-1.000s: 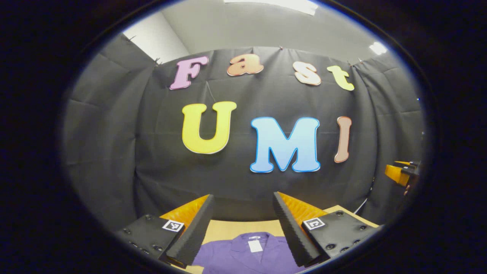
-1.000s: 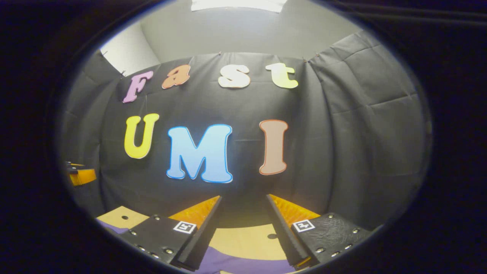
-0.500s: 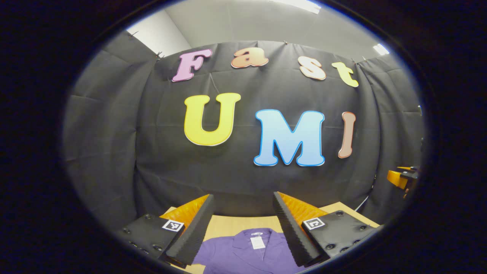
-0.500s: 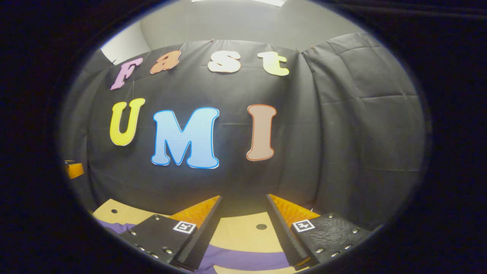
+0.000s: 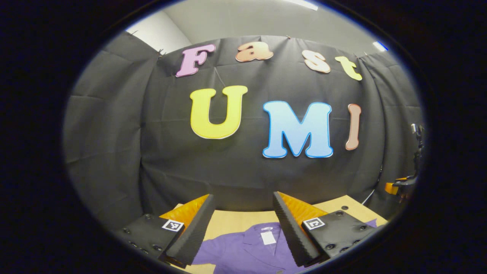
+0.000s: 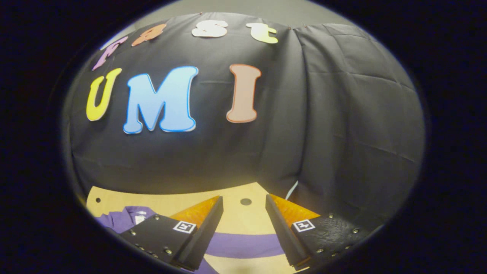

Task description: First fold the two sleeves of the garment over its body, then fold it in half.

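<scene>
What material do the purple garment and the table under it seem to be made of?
The purple garment looks like thin woven cloth, matte, with soft creases and a stitched collar carrying a white tag. The table looks like light wood or plywood, smooth and matte, with a drilled hole; the exact board type is unclear.

garment (image 5: 243,253) on table (image 5: 232,220), wall (image 5: 236,171) behind table

**Matt cloth on smooth wood**

The purple cloth garment (image 5: 243,249) looks soft and matt, with a white paper-like tag at its collar. The pale wooden desk (image 6: 243,219) appears smooth and lightly sheened. The ribbed fingers (image 5: 293,232) look rough and matt.
</scene>
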{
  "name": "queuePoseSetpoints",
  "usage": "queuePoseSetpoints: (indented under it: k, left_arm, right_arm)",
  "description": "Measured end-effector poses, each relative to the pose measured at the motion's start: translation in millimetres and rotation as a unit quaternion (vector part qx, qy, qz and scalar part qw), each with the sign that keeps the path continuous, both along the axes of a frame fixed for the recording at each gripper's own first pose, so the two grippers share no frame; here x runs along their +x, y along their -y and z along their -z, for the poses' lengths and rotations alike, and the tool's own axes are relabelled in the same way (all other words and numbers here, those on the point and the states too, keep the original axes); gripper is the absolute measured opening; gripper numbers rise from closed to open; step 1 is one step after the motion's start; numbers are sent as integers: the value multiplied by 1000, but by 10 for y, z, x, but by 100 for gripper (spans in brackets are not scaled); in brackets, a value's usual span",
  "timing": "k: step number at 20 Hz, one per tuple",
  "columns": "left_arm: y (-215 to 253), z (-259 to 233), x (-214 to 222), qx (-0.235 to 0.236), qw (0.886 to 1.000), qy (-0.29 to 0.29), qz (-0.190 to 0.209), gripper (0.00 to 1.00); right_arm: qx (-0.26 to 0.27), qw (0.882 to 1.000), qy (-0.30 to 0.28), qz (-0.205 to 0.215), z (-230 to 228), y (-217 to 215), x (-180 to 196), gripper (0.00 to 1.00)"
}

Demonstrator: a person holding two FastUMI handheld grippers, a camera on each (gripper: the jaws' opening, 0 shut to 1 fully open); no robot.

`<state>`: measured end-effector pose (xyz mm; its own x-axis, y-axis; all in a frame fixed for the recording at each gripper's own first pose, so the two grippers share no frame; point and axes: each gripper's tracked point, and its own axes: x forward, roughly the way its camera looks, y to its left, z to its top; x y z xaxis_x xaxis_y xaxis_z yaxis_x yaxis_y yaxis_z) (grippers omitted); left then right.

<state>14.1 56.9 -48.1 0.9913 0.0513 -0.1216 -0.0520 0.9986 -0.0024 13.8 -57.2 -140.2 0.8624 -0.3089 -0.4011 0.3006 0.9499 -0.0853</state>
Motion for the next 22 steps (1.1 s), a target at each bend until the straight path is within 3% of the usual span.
queuePoseSetpoints:
  k: [4, 8, 17, 22]
  left_arm:
    - [-153, 114, 3, 2, 1000, -13, -12, 98]
    - [-248, 257, 18, 6, 999, -29, -22, 98]
    - [-190, 475, 92, 14, 998, -58, -27, 98]
    - [-130, 568, 180, 24, 997, -72, -26, 98]
  right_arm:
    - [9, 997, -63, 49, 615, 349, -21, 78]
    - [58, 986, -125, 99, 1294, 666, -120, 77]
    - [132, 937, -257, 198, 2582, 1206, -539, 78]
    - [149, 918, -306, 205, 2949, 1311, -554, 78]
